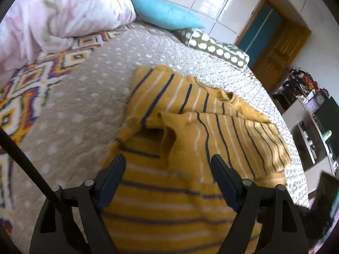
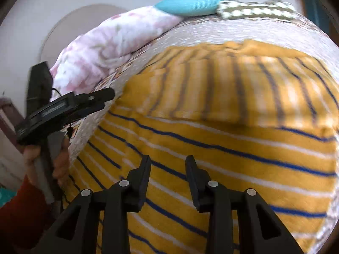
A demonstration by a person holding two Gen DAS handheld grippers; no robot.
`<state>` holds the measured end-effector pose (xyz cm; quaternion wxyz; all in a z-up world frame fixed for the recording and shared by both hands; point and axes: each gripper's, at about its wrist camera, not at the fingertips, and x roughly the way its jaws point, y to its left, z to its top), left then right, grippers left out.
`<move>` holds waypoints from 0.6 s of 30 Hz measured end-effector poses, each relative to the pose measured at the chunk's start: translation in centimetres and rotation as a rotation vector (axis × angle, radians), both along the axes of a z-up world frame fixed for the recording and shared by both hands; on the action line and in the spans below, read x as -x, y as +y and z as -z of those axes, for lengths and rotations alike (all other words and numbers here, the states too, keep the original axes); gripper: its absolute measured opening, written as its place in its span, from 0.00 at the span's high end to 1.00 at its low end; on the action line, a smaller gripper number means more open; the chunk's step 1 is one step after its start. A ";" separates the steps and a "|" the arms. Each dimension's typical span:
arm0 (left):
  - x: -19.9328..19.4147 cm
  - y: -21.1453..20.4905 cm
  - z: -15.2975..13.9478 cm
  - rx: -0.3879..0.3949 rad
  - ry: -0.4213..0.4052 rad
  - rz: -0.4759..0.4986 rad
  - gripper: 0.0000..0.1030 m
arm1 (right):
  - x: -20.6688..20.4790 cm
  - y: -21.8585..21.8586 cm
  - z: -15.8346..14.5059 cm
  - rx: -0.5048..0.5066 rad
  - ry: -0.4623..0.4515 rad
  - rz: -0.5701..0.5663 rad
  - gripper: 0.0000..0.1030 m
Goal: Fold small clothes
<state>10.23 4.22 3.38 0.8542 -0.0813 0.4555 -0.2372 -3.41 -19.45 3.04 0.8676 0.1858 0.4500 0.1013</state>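
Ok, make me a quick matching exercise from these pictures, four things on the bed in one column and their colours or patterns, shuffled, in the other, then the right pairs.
Things:
1. small pillow
2. folded garment
3. quilt
4. cushion

Looks:
A. pink and white floral
B. olive with white dots
C. plain turquoise
D. mustard yellow with navy and white stripes

Pairs: 1-C, 2-D, 3-A, 4-B
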 end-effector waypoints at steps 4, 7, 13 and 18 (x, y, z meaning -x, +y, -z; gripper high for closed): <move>-1.4 -2.1 1.0 -0.043 0.067 0.006 0.93 | 1.3 -2.0 0.2 -0.020 -0.004 0.059 0.64; -0.1 -2.3 -1.9 -0.033 -0.033 0.017 0.93 | 2.1 -2.9 0.1 -0.031 -0.020 0.074 0.64; -2.7 -1.8 -7.5 -0.039 -0.157 -0.034 0.93 | 2.9 -3.1 0.4 -0.023 -0.029 0.081 0.64; -8.3 -1.9 -3.6 -0.227 -0.094 -0.088 0.91 | 2.8 -2.8 0.7 -0.029 -0.026 0.096 0.63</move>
